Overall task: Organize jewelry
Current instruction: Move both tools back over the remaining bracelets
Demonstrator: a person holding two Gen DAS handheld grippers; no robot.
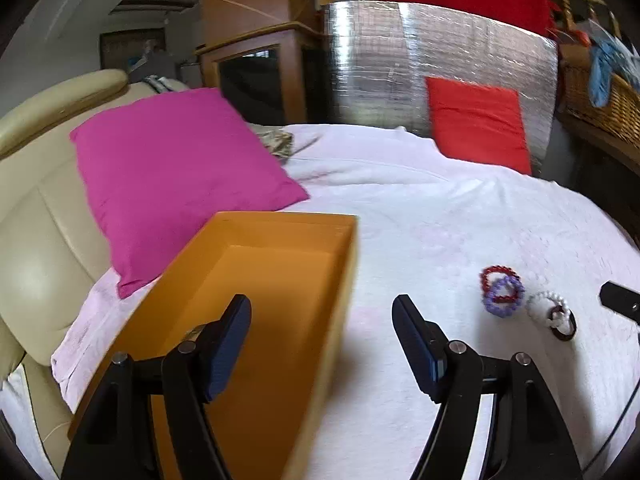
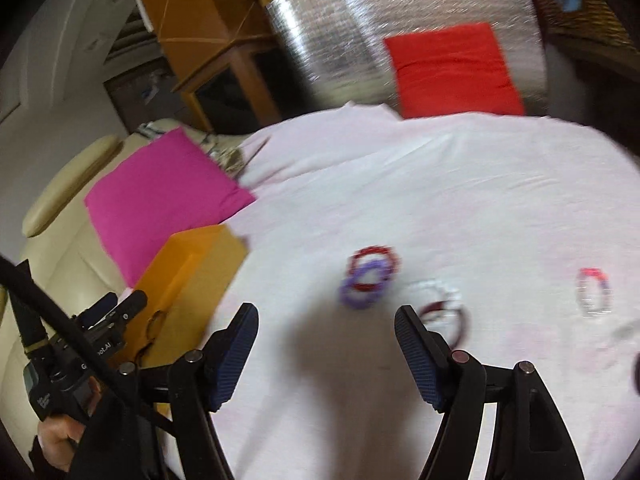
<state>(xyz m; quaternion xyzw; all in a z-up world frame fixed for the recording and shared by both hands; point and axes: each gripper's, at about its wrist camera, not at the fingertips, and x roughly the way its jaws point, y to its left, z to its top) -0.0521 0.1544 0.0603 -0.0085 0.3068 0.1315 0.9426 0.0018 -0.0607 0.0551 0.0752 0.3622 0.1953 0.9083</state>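
Note:
An open orange box (image 1: 342,280) lies on the white sheet (image 1: 420,208), its visible floor bare. My left gripper (image 1: 322,320) hovers open over the box's near right wall, nothing between its fingers. To the right lie a red bead bracelet (image 1: 489,273) overlapping a purple one (image 1: 489,300), then a white one (image 1: 541,300) and a dark ring (image 1: 571,330). In the blurred right wrist view my right gripper (image 2: 326,328) stands open and empty just short of the purple bracelet (image 2: 347,294), the red bracelet (image 2: 374,251) and the white bracelet (image 2: 434,286). A pink and clear bracelet (image 2: 594,290) lies farther right.
A magenta pillow (image 1: 172,168) rests behind the box against a cream leather headboard (image 1: 36,216). A red cushion (image 1: 480,124) leans on a silver foil panel (image 1: 400,60) at the far side. A wicker basket (image 1: 608,100) stands at the right. A hand (image 2: 60,436) holds the left gripper (image 2: 120,303).

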